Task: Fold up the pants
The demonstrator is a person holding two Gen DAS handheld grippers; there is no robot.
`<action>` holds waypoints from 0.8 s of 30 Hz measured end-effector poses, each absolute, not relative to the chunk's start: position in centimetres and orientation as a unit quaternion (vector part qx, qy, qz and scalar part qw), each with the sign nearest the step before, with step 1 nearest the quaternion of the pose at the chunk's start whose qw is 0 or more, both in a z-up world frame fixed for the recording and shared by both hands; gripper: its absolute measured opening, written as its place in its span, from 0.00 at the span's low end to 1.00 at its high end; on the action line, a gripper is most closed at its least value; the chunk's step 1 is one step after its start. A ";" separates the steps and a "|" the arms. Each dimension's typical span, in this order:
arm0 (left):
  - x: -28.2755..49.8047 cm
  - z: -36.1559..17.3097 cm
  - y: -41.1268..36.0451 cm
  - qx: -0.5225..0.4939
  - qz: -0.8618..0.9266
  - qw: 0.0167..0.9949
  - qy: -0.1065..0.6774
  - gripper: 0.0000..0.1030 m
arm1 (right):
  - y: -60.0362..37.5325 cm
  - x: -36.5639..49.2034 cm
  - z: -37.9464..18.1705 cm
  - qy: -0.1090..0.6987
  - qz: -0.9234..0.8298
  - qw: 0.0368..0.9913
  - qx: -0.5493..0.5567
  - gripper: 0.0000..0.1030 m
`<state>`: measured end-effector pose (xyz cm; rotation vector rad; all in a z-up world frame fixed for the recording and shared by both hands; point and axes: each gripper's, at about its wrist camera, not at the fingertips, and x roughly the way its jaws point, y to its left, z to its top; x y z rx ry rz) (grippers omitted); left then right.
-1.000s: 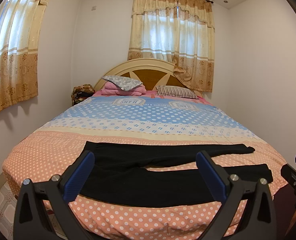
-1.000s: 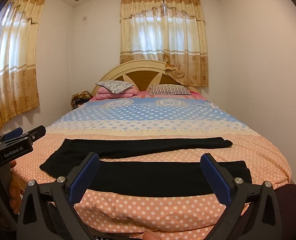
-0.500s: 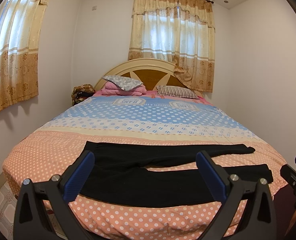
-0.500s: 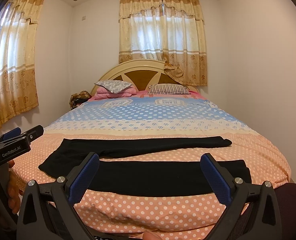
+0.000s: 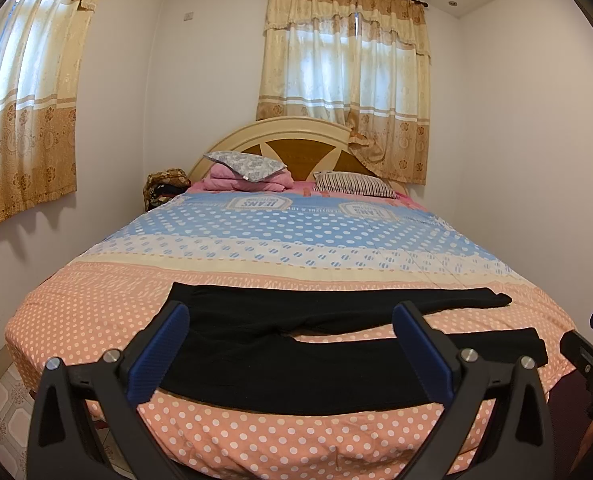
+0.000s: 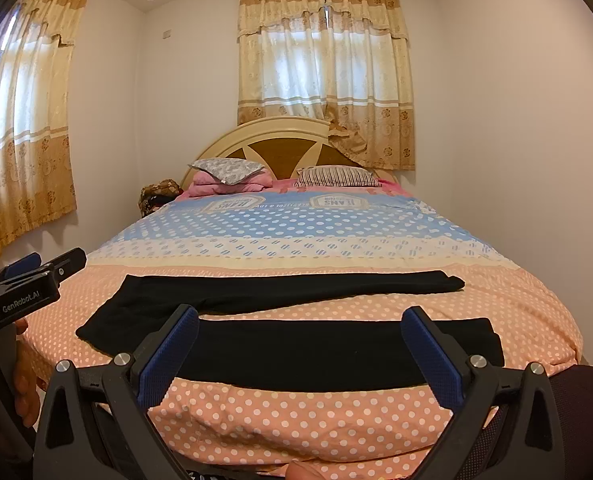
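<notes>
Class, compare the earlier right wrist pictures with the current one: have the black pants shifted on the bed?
No. The black pants lie across the same peach polka-dot band of the bedspread, legs parted as before.

1. We see a bedspread [image 5: 296, 240] across the middle of both views, banded in blue, white, cream and dotted peach.
2. At about 12 o'clock from it stands an arched cream-and-brown headboard [image 5: 296, 140].
3. A grey patterned pillow [image 5: 244, 164] lies tilted on folded pink bedding [image 5: 252, 184], at 11 o'clock of the bedspread.
4. A striped pillow [image 5: 354, 184] lies at 1 o'clock, beside them.
5. A brown patterned bag [image 5: 164, 186] sits at 10 o'clock, in the corner.
6. Gold curtains [image 5: 344, 80] hang behind the headboard; a second curtain [image 5: 24, 120] hangs at 9 o'clock.
</notes>
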<state>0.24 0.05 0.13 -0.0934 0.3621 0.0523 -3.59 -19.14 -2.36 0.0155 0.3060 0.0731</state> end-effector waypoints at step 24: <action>0.4 -0.3 0.2 -0.047 0.026 0.982 0.182 1.00 | -19.0 -3.3 -2.7 0.159 0.037 0.987 0.005 0.99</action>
